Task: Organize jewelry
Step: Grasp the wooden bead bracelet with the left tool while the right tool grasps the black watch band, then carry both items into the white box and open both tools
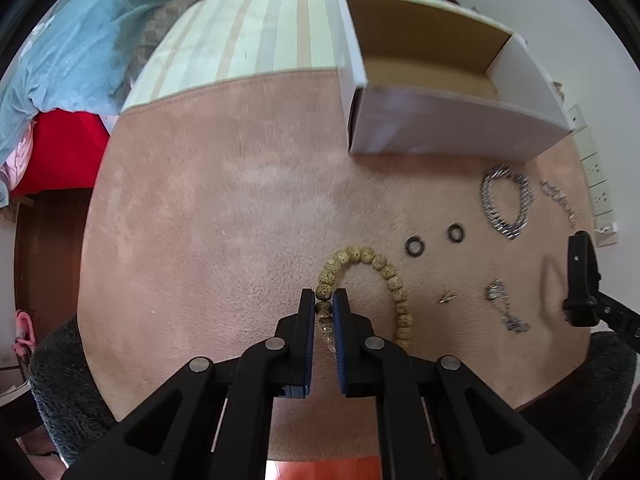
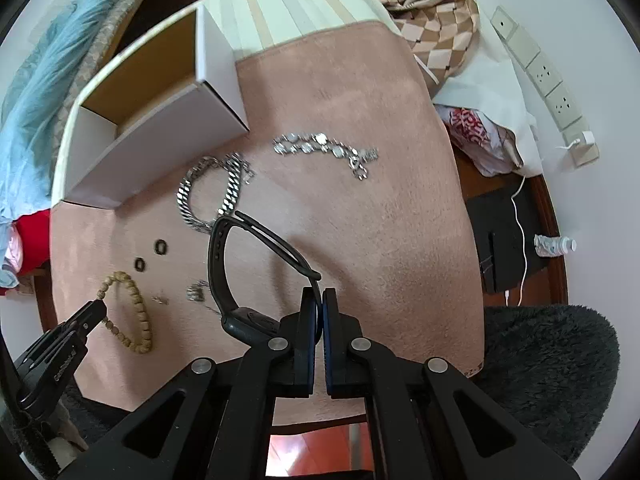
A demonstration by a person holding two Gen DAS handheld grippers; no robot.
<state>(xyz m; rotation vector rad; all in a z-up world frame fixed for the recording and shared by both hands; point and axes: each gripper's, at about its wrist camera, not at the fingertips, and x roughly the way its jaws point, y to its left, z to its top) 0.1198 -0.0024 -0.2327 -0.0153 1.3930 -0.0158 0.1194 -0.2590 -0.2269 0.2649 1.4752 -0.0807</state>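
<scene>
My left gripper [image 1: 324, 300] is shut on a tan beaded bracelet [image 1: 382, 268], which curves away to the right on the pink cloth [image 1: 224, 208]. My right gripper [image 2: 319, 298] is shut on a black wristband [image 2: 218, 264] and holds it above the cloth; it also shows in the left wrist view [image 1: 582, 280]. An open white box [image 1: 452, 120] with a brown inside stands at the back. On the cloth lie a silver chain bracelet [image 2: 212, 192], a silver link bracelet [image 2: 320, 148], two dark rings [image 1: 434, 240] and small silver pieces [image 1: 500, 300].
A striped cloth [image 1: 256, 36] lies behind the pink one. Blue fabric [image 1: 72, 40] and red fabric [image 1: 64, 152] lie left. A checked cloth [image 2: 436, 20], wall sockets [image 2: 552, 88], a white cable [image 2: 520, 240] and a dark fluffy cushion [image 2: 548, 380] are on the right.
</scene>
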